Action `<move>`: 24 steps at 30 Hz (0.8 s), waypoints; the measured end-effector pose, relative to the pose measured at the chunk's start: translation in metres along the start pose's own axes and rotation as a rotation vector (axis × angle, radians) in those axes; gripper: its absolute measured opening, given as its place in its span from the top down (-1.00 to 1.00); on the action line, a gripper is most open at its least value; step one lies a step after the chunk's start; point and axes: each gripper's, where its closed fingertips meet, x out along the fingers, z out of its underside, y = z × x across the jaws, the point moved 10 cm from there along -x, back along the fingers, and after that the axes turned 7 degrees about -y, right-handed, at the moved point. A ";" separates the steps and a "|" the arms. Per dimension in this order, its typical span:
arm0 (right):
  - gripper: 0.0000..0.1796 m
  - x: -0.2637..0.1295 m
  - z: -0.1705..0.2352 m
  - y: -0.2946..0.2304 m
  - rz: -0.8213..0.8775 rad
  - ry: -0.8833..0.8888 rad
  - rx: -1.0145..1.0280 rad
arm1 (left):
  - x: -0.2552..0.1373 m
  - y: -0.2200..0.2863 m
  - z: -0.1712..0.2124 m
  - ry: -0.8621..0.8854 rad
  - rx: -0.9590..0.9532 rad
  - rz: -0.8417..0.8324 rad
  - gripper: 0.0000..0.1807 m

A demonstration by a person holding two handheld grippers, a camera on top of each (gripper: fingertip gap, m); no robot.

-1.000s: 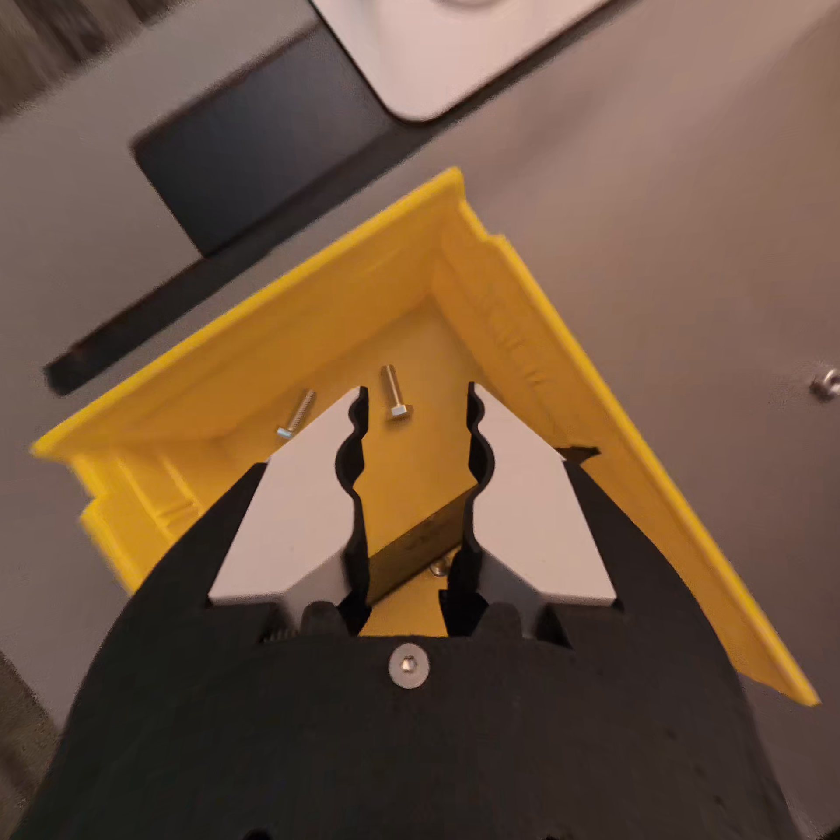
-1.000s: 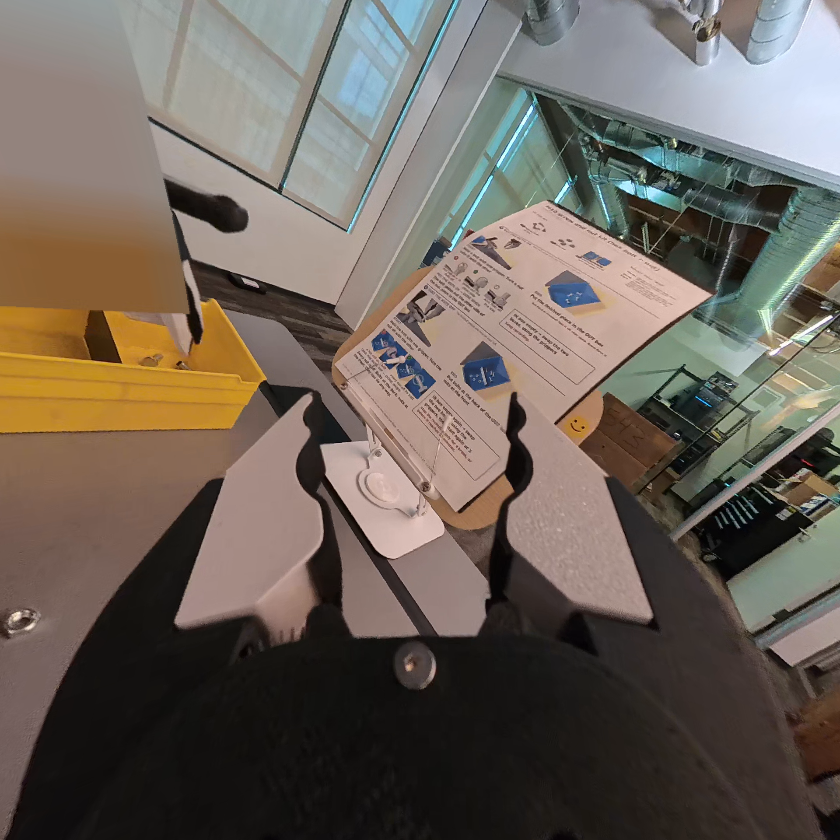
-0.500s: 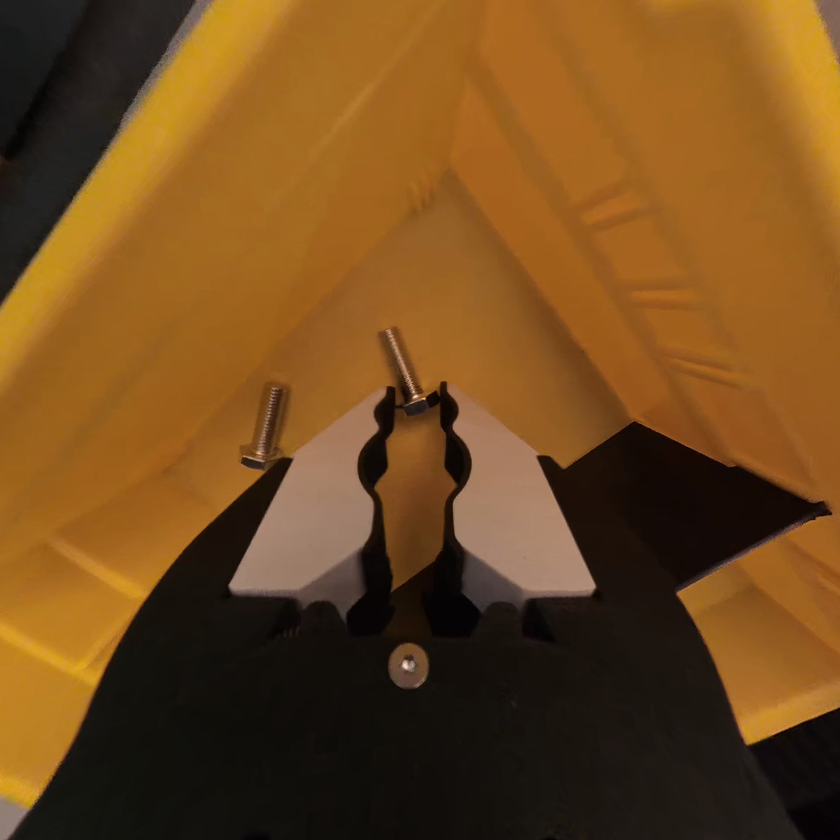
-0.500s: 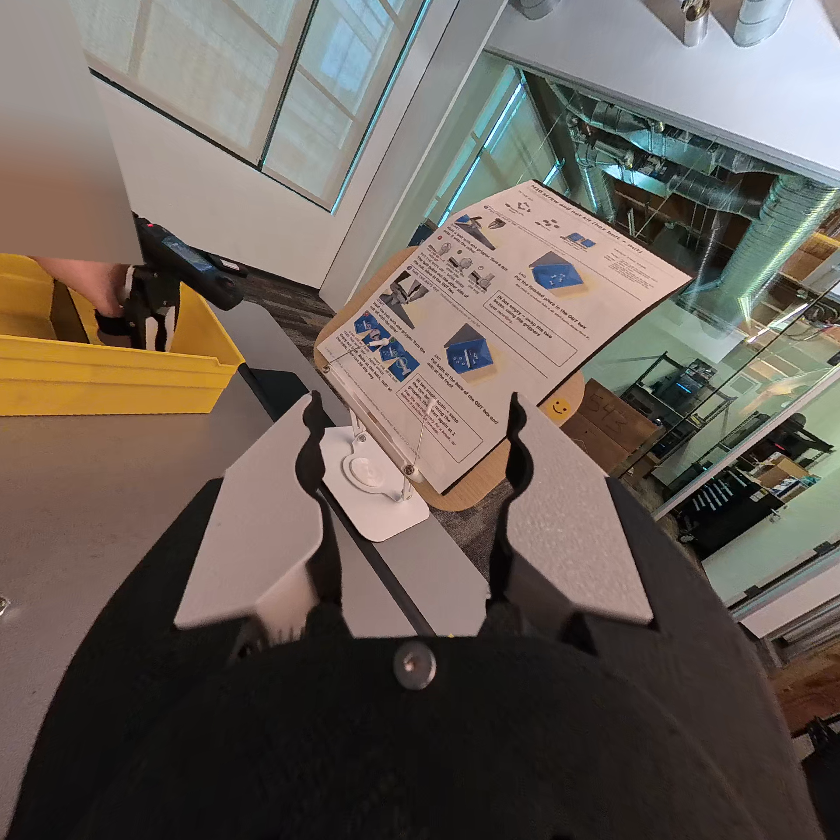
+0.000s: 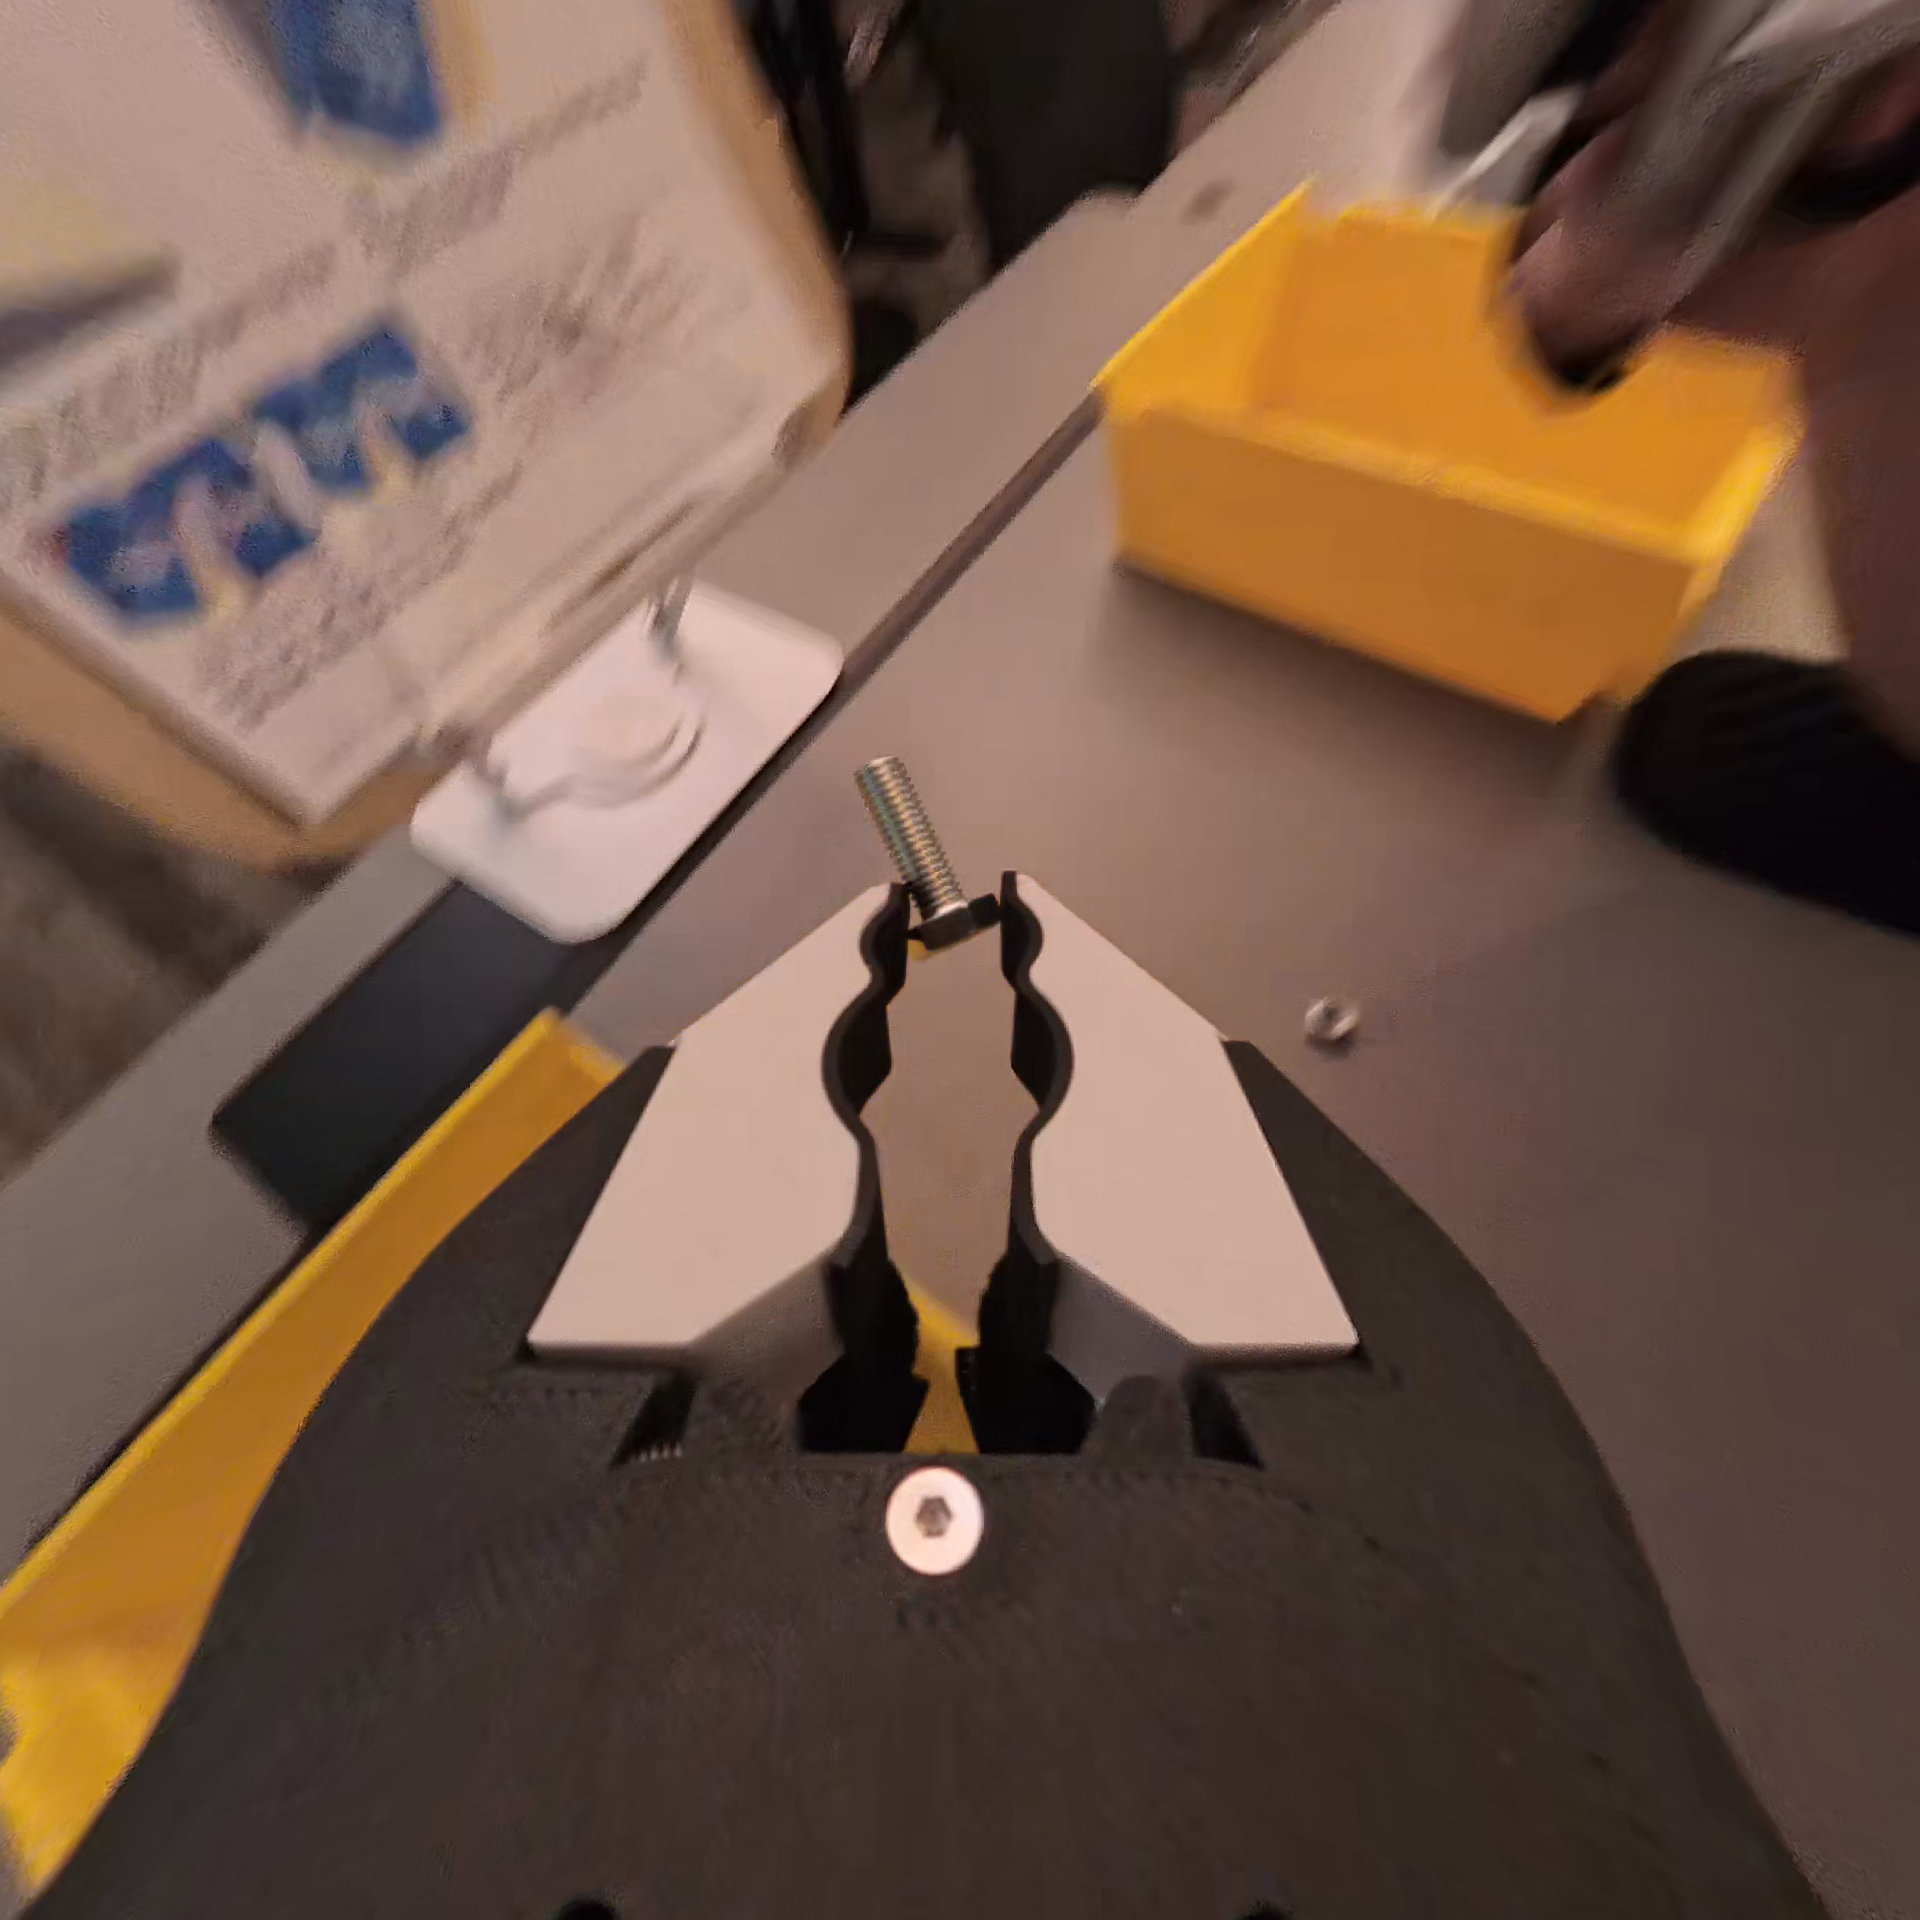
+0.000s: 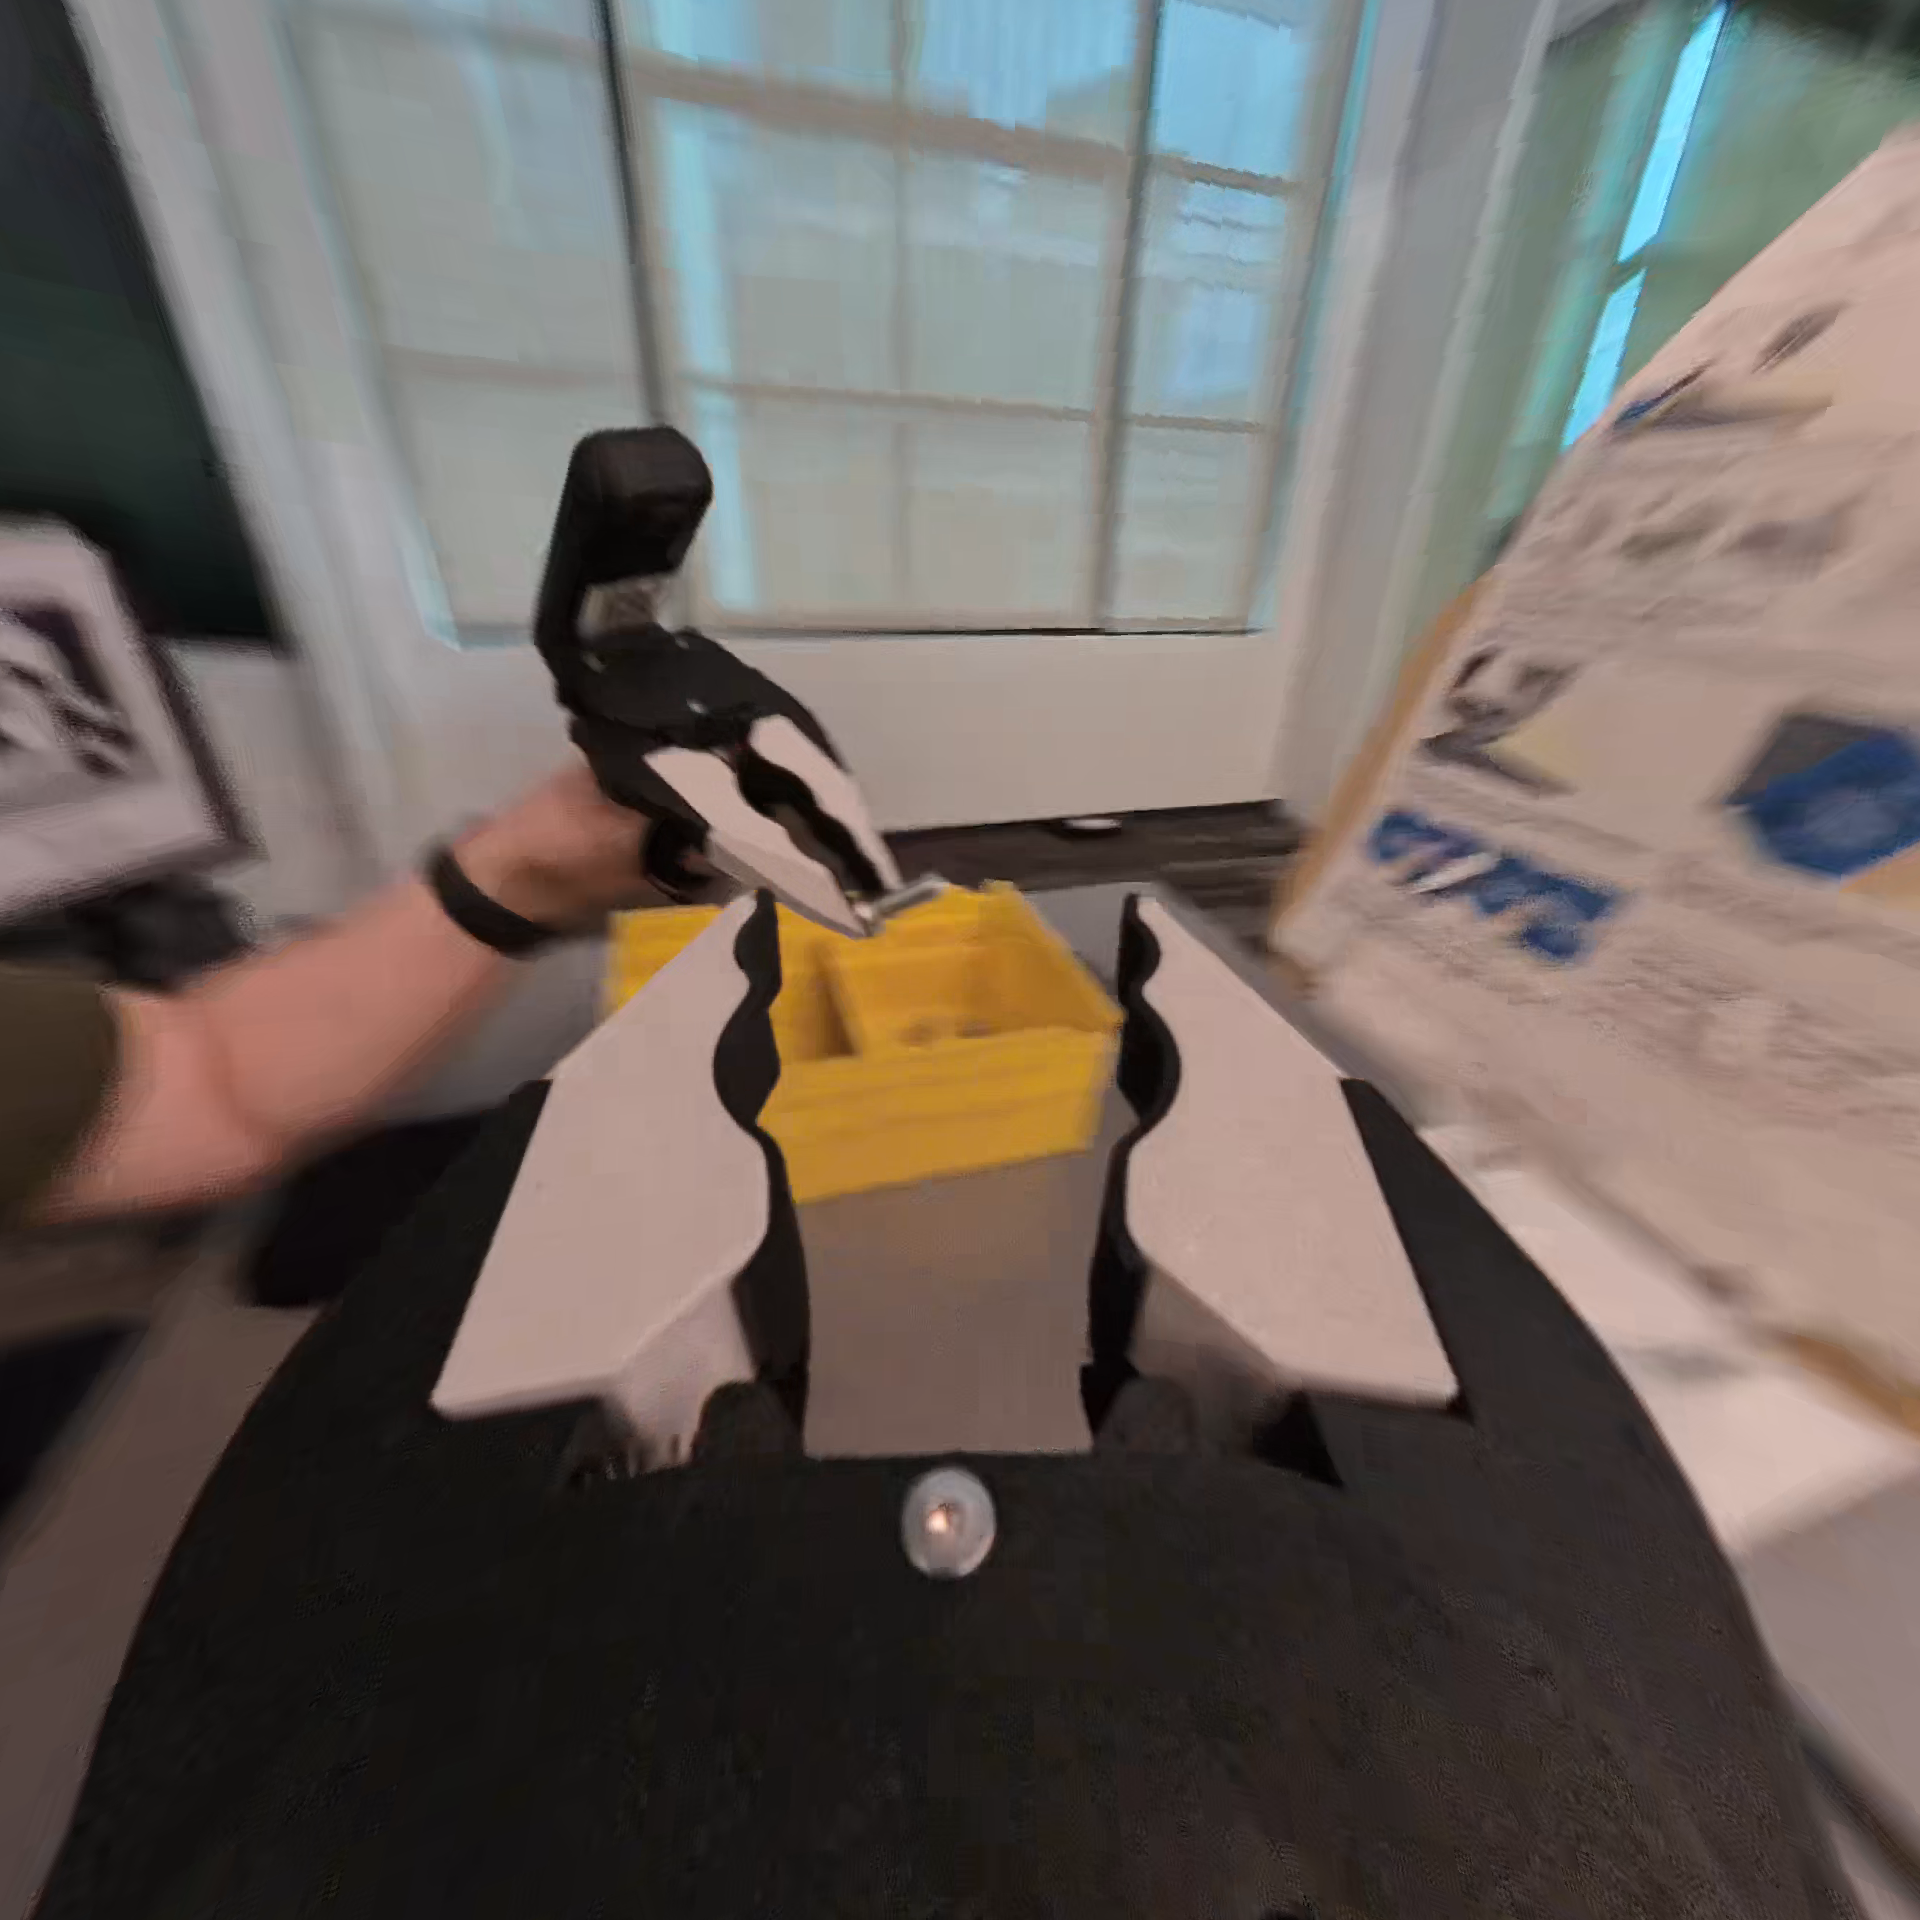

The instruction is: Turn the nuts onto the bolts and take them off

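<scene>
My left gripper (image 5: 948, 914) is shut on the hex head of a silver bolt (image 5: 906, 831). Its threaded shank points forward past the fingertips, above the grey table (image 5: 1195, 831). A loose nut (image 5: 1330, 1018) lies on the table to the right. My right gripper (image 6: 951, 909) is open and empty. In its view the left gripper (image 6: 862, 904), held by a hand (image 6: 561, 842), carries the bolt (image 6: 914, 891) over a yellow bin (image 6: 935, 1081).
A second yellow bin (image 5: 1403, 499) stands at the far right, with a blurred dark shape over its far corner. The near bin's rim (image 5: 312, 1299) lies under my left gripper. A printed sheet (image 5: 364, 364) on a white stand (image 5: 644, 769) is at the left; it also shows in the right wrist view (image 6: 1610, 883). My hands' fingertips stand some 15 cm from each other. The loose nut (image 5: 1330, 1018) is about 25 cm from my left fingertips.
My left gripper went down into the yellow bin, shut on a bolt's head and lifted it out over the table. My right gripper swung left to face the bin, still open.
</scene>
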 end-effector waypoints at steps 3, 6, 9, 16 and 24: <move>0.51 0.016 0.009 0.002 -0.248 0.059 0.335 | -0.001 0.044 -0.029 0.149 0.087 0.089 0.83; 0.56 0.020 0.012 0.004 -0.346 0.088 0.449 | 0.005 0.070 -0.048 0.220 0.125 0.169 0.83; 0.53 0.022 0.012 -0.002 -0.303 0.031 0.358 | 0.010 0.083 -0.059 0.265 0.126 0.252 0.82; 0.91 0.023 0.011 -0.007 -0.454 0.023 0.393 | 0.018 0.091 -0.064 0.323 0.111 0.283 0.83; 0.92 0.028 0.012 -0.016 -0.452 -0.099 0.319 | 0.025 0.075 -0.053 0.331 -0.107 0.451 0.76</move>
